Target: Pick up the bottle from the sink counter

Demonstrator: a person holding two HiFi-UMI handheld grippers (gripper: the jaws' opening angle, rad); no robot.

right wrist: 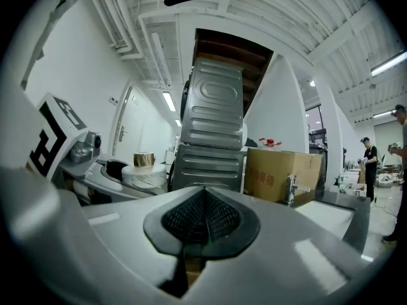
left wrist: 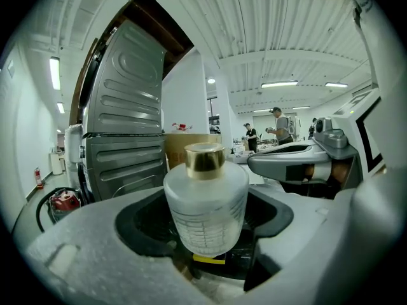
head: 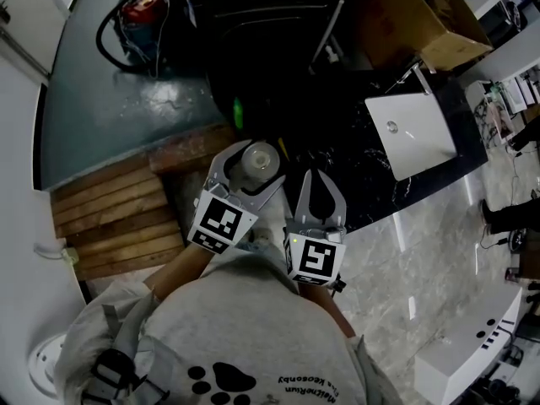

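The bottle (left wrist: 206, 208) is frosted glass with a gold cap (left wrist: 205, 158). It stands upright between the pads of my left gripper (left wrist: 206, 224), which is shut on its body. From the head view, the bottle (head: 256, 163) is seen from above in the left gripper (head: 251, 170), held off the black marble counter (head: 371, 184). Just to its right is my right gripper (head: 317, 175), shut with its tips together and nothing between them. The right gripper view shows that gripper's (right wrist: 203, 218) black pads meeting, and the held bottle (right wrist: 145, 170) at left.
A white sink (head: 413, 133) with a faucet (head: 419, 78) is set in the counter. A cardboard box (head: 413, 15) stands behind it. Wooden slats (head: 118, 209) lie at left, and a red canister with a hose (head: 143, 11) sits at far left. Ahead stands a grey metal appliance (right wrist: 210, 132).
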